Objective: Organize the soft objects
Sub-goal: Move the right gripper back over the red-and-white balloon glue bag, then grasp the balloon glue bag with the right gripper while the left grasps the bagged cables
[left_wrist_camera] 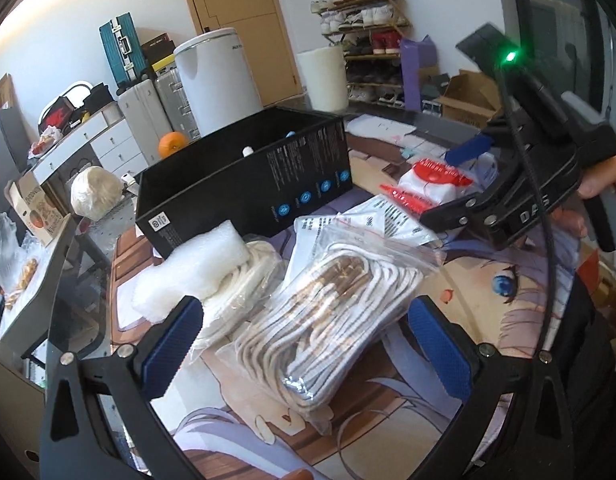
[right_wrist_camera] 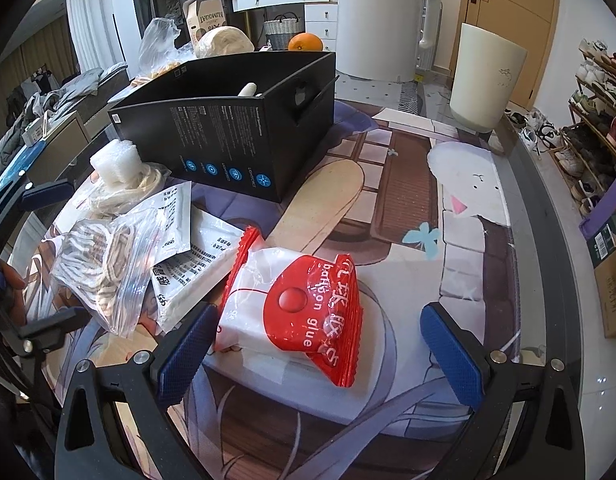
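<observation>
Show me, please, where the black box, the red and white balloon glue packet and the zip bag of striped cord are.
black box (right_wrist_camera: pixel 224 136): right wrist view, on its printed long side.
balloon glue packet (right_wrist_camera: pixel 308 300): right wrist view, on its red label.
zip bag of striped cord (left_wrist_camera: pixel 328 320): left wrist view, on the coiled cord inside.

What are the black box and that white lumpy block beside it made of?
The black box looks like matte printed cardboard: thin straight walls, a cut-out handle hole. The white block seems to be soft packing foam or bubble sheet, judging by its translucent, pebbly surface; I can't tell which.
</observation>
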A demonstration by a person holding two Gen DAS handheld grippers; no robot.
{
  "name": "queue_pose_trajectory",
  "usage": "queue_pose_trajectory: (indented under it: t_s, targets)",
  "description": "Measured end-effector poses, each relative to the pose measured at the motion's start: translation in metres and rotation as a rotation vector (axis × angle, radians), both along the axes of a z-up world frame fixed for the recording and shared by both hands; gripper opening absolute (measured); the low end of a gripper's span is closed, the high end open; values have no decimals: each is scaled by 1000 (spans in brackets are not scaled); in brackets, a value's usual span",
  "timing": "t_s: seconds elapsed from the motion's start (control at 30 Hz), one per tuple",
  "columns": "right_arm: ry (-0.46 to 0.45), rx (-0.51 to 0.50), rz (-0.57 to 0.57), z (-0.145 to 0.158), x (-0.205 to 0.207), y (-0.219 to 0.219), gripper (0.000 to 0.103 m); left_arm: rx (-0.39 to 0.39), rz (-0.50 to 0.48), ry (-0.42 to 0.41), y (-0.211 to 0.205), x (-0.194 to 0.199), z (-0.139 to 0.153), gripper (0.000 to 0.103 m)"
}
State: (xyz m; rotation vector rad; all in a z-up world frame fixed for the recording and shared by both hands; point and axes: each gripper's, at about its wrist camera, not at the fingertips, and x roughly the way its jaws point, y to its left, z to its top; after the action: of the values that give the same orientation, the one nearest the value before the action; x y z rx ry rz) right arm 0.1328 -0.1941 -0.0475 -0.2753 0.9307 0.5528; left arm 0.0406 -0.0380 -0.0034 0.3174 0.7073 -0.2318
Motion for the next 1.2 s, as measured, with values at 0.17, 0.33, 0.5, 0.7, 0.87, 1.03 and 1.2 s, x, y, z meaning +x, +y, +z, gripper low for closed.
queue_pose_trajectory:
  t_s: [0.17,0.33,0.5,0.7,0.87,1.03,1.2]
  targets:
    - [-1,-1,2,0,0,1,102,7,22,27,0,5,-4,103]
    - [-3,0,8,0,-1,3,102,-23,13,50,0,9,-5,99]
    - [11,4,17,0,-2,1,102,-66,6,89,5,13,-8,76]
    - [14,0,9,0,-3,2,102,-89,-38,87,4,9,-8,52]
    - [-1,9,-4,1,-3,3,101,-78,-53,72,2,7,-7,45]
    - [-21,15,-2,3,-4,5,84,-87,-54,69,3,6,-6,44]
    - [-27,17,8,6,-5,4,66,-88,-53,66,4,6,-5,43]
